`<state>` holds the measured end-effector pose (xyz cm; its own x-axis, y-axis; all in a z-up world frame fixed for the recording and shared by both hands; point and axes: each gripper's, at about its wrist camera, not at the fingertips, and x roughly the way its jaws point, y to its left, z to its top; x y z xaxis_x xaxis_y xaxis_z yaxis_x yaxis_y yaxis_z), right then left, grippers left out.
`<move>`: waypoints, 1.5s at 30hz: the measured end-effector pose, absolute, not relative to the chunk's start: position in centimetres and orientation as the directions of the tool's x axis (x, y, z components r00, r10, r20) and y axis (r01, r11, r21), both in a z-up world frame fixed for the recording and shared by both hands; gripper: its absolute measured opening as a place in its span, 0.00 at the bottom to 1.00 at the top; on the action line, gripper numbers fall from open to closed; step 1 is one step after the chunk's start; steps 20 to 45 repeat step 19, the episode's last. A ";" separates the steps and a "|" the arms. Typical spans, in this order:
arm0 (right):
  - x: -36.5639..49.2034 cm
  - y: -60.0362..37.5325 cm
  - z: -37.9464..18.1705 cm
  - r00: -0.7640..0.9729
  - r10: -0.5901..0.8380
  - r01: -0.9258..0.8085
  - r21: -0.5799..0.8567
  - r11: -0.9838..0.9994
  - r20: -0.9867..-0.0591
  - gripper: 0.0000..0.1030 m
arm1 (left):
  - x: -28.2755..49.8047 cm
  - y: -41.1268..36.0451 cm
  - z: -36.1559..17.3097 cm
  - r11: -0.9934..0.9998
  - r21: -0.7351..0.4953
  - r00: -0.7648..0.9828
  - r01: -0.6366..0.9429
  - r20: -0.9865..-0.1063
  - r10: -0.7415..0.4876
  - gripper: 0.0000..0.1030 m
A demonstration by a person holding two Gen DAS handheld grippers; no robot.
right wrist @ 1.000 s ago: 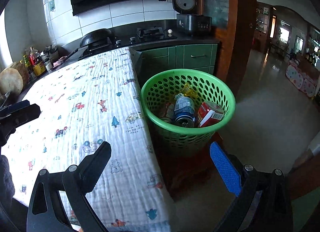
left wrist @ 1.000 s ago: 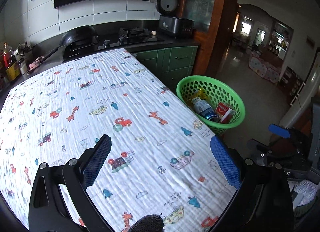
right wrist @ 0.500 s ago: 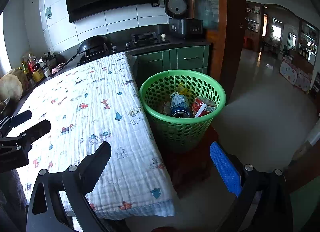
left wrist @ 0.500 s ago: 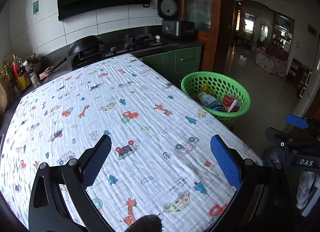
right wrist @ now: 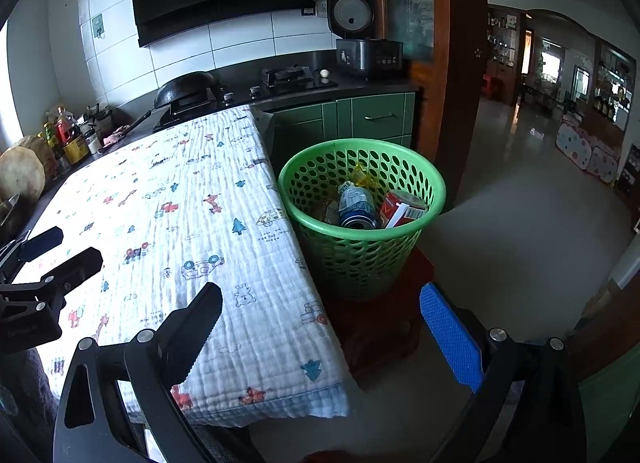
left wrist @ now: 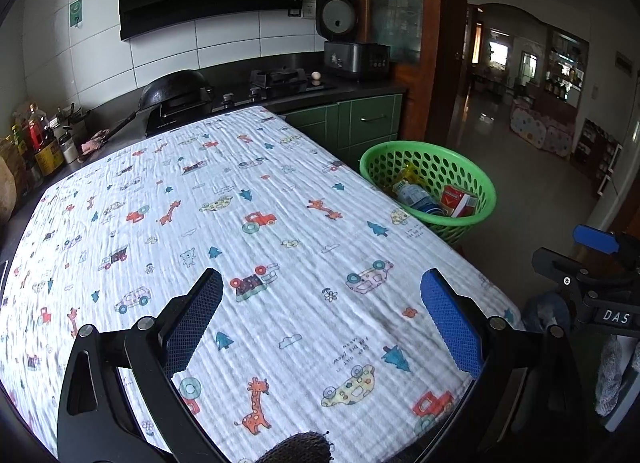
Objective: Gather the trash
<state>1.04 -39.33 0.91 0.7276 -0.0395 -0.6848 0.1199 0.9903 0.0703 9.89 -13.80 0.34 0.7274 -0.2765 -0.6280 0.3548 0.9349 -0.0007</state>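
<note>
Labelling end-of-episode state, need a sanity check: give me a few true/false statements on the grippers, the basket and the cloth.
1. Both grippers are open and hold nothing. True: the left gripper and the right gripper have their jaws wide apart with nothing between them.
2. The basket is empty. False: it holds a blue can, a red carton and a yellow wrapper.
3. The basket stands on the cloth. False: it stands beside the table, below the cloth's edge.
4. No trash lies on the cloth. True: only its printed pattern shows.
5. The basket is red. False: it is green.
</note>
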 end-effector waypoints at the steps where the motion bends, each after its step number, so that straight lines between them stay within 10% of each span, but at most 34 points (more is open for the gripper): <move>1: 1.0 -39.3 0.9 0.728 -0.040 0.121 0.071 0.990 -0.685 0.93 | 9.7 -13.8 0.4 0.934 -0.001 0.728 0.357 -0.627 -0.279 0.95; 45: 0.4 -38.3 1.3 0.738 -0.025 0.103 0.076 0.992 -0.675 0.93 | 8.6 -12.8 1.1 0.943 -0.007 0.748 0.332 -0.608 -0.268 0.95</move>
